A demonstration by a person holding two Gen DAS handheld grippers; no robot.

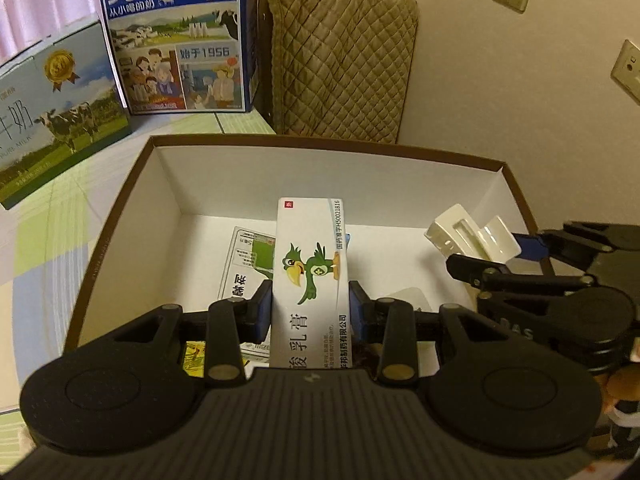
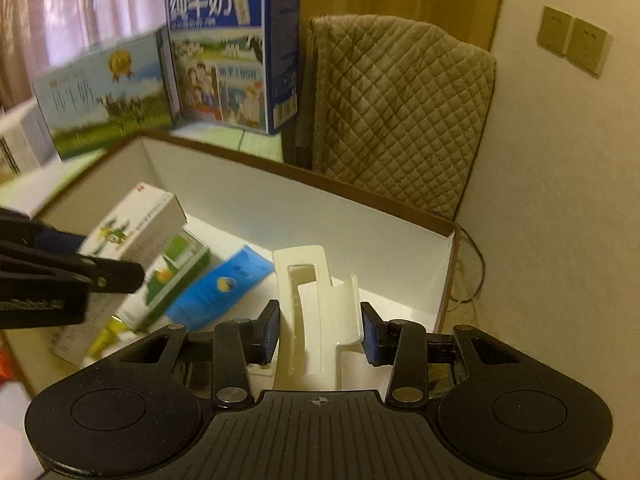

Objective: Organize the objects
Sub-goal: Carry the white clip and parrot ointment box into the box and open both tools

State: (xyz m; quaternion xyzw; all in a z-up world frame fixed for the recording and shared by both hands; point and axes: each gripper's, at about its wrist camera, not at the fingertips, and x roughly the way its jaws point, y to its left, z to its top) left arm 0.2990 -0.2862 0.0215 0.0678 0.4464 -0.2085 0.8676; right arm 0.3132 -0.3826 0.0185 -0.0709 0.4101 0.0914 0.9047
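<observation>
Your left gripper (image 1: 311, 312) has its blue-padded fingers (image 1: 262, 312) clamped on the two long sides of a white ointment carton (image 1: 310, 280) printed with a green parrot; you hold it lengthwise along the fingers, above the open box, which suits lowering it in flat. Your right gripper (image 2: 320, 332) grasps a cream hair claw clip (image 2: 316, 304) across its width, the pads pressed to both flanks, so the clip points forward and also hangs over the box interior. Both items are therefore carried, not yet set down. Below them, the brown-rimmed cardboard box (image 1: 320, 148) with white inner walls serves as the collecting container. On its floor the right wrist view shows a green-and-white medicine carton (image 2: 176, 276), a blue sachet (image 2: 220, 288) just beside it and a yellow tube (image 2: 105, 338) at the near edge; they lie flat and loosely angled. The right-hand part of the floor appears free, probably the better spot for the clip. Beyond the box, two milk cartons (image 1: 176, 36) stand on the bench (image 1: 44, 240), and a quilted cover (image 1: 340, 60) drapes something by the wall.
</observation>
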